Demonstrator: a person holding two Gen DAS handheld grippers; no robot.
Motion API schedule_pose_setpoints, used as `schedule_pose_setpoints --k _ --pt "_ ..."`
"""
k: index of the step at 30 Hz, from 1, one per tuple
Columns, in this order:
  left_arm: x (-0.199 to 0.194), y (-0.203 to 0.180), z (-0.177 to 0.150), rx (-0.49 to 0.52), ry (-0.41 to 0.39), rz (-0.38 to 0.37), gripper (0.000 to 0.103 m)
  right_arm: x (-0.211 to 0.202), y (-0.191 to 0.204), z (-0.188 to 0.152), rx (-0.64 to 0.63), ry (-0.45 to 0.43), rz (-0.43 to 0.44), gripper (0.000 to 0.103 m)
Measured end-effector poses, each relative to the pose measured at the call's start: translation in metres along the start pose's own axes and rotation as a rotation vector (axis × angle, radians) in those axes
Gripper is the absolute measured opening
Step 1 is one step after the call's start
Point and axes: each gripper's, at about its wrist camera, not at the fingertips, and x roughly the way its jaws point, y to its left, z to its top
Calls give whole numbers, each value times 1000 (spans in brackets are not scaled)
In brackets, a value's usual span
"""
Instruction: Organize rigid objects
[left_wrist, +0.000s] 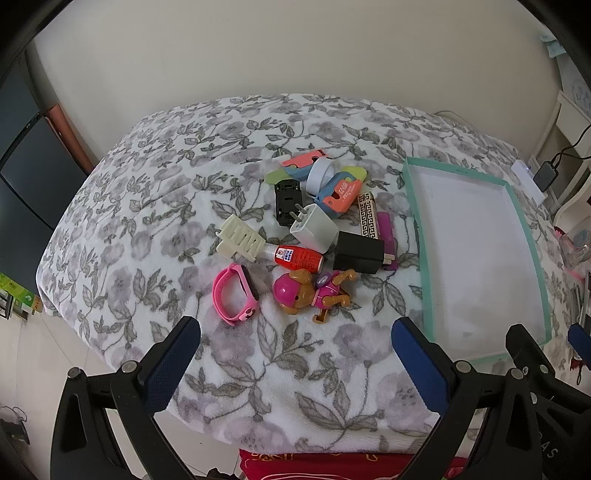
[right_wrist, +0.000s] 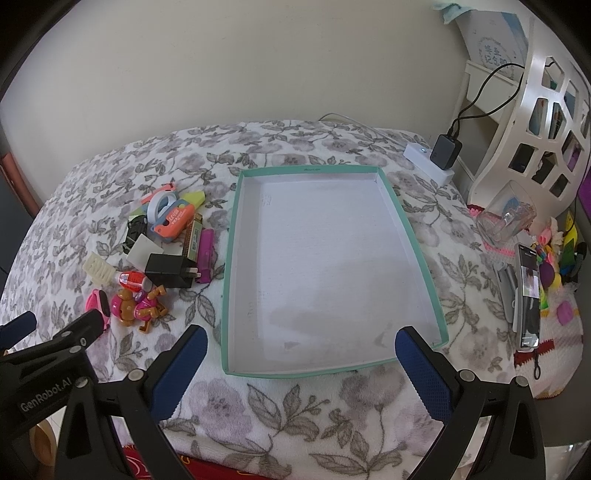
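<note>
The purple lighter (left_wrist: 388, 236) is partly covered by the black charger (left_wrist: 357, 252), and the neck of the red glue bottle (left_wrist: 297, 258) is hidden under the cream hair clip (left_wrist: 242, 239). In the right wrist view the pink watch (right_wrist: 99, 306) is half masked by a finger of the left gripper (left_wrist: 295, 363). The print on the phone (right_wrist: 529, 295) cannot be read, and the contents of the clear container (right_wrist: 508, 218) are blurred.
</note>
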Motion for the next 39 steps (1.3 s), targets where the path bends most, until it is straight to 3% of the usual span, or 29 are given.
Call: schedule_pose_setpoints --k 4,6,9,16,23,32,39 --pt "2 7 6 9 18 -39 103 0 4 2 -10 5 19 103" --pt "2 16 15 25 19 0 103 -3 8 11 -33 3 31 103" --pt "-8 48 39 -29 -6 24 103 -9 21 31 -53 -9 59 103" --pt "-12 115 73 -124 -25 88 103 -5 81 60 -135 14 131 103" --pt "35 133 68 -160 71 68 103 37 127 59 -140 146 183 103" --pt "101 139 46 -175 210 51 102 94 159 44 -154 285 174 103" --pt "136 137 36 -166 269 31 86 124 171 31 -157 367 181 100"
